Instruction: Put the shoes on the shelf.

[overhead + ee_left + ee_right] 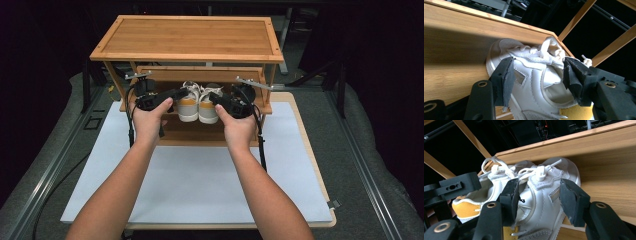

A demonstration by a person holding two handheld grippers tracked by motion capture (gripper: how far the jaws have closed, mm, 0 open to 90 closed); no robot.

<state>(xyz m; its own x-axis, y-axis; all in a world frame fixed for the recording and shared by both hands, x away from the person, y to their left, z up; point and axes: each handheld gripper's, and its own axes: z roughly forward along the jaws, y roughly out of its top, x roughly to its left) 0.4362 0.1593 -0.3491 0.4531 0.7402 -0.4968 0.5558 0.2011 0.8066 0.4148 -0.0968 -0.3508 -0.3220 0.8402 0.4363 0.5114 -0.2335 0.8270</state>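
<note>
Side by side, a pair of white leather sneakers with mustard-yellow heel patches sits on the middle shelf of a bamboo shoe rack, toes pointing into the rack and heels toward you. The left sneaker (188, 106) and the right sneaker (208, 106) touch along their inner sides, their long axes running straight away from your body. Your left gripper (176, 96) straddles the left shoe from its outer side, and your right gripper (218, 100) does the same at the right shoe, so each hand is nearest its own sneaker. In the left gripper view the black jaws stand spread to either side of the left shoe's upper (534, 82), the pads clear of the leather; in the right gripper view the jaws likewise stand apart around the laced tongue of the right shoe (541, 195), without pressing on it. Neither tool holds anything, as far as the pictures tell. The shoes look set down on the wooden shelf (265, 106), under the rack's top board (190, 37), which stands at the far end of a white mat (200, 185). Any withdrawal, judged from this, should run back along the shoes' length toward you, so the pads do not drag the laces.
</note>
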